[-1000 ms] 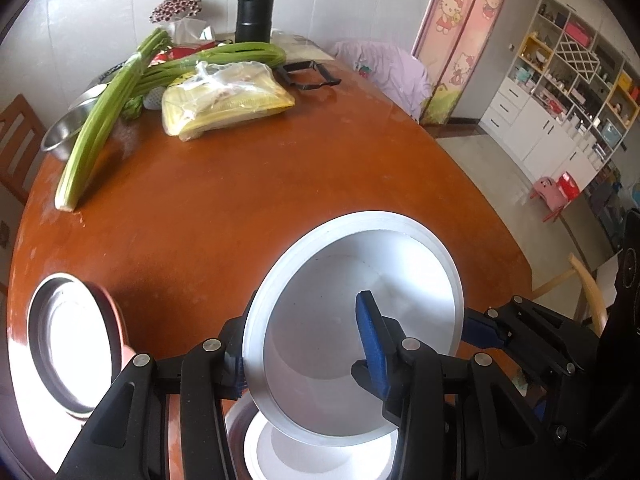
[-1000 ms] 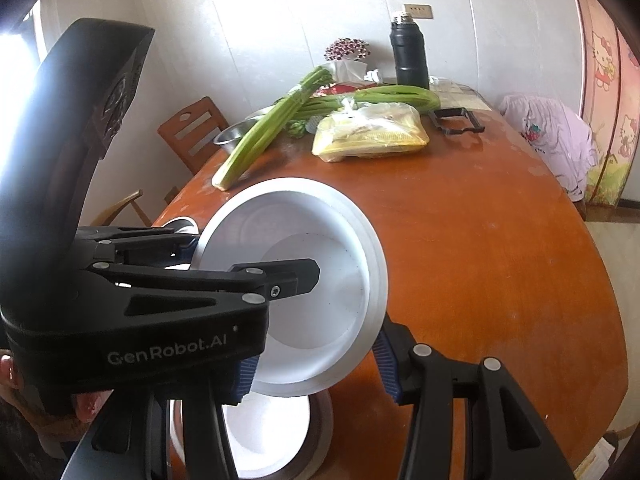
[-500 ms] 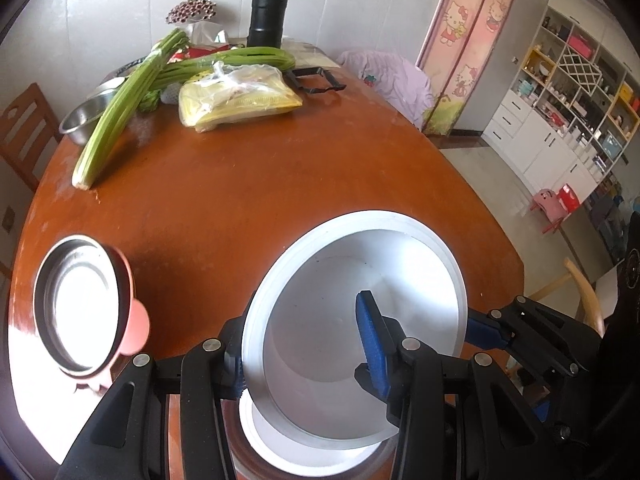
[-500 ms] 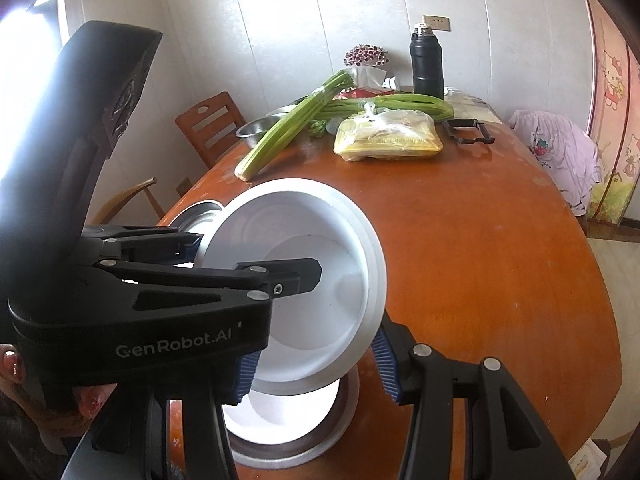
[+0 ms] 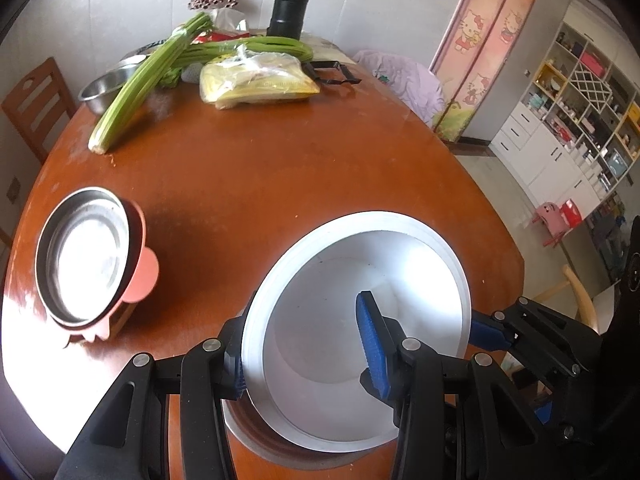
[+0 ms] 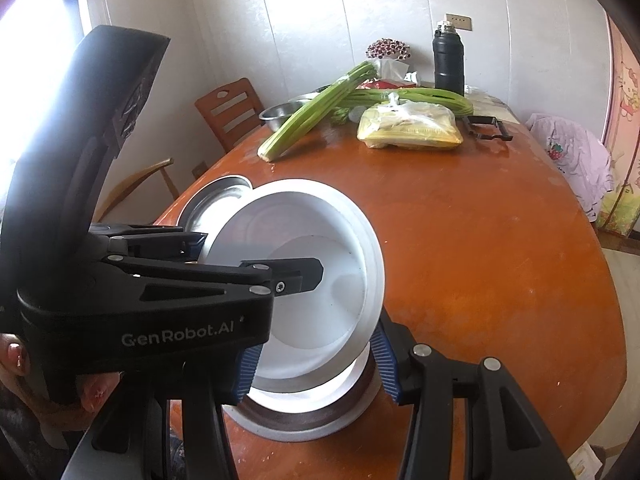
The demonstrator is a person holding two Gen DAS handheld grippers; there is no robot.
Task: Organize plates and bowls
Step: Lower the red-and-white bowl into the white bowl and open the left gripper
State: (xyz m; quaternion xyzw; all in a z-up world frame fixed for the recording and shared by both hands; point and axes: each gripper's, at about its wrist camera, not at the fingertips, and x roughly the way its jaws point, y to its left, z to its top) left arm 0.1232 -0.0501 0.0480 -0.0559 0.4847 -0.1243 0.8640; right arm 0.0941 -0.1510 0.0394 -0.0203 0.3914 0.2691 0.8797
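Left wrist view: left gripper (image 5: 304, 344) jaws clamp the wall of a tilted metal bowl (image 5: 340, 344), one pad outside, one inside. The bowl hangs over a second bowl (image 5: 280, 446) sitting on the worktop (image 5: 260, 184). A pink-rimmed dish (image 5: 90, 258) stands further left. The right gripper (image 5: 486, 334) pinches the bowl's opposite rim.

Right wrist view: right gripper (image 6: 314, 370) jaws are partly open, closed on the tilted bowl's (image 6: 320, 320) near rim. The left gripper's (image 6: 256, 270) finger reaches inside it. Celery (image 6: 320, 108) lies at the far end.
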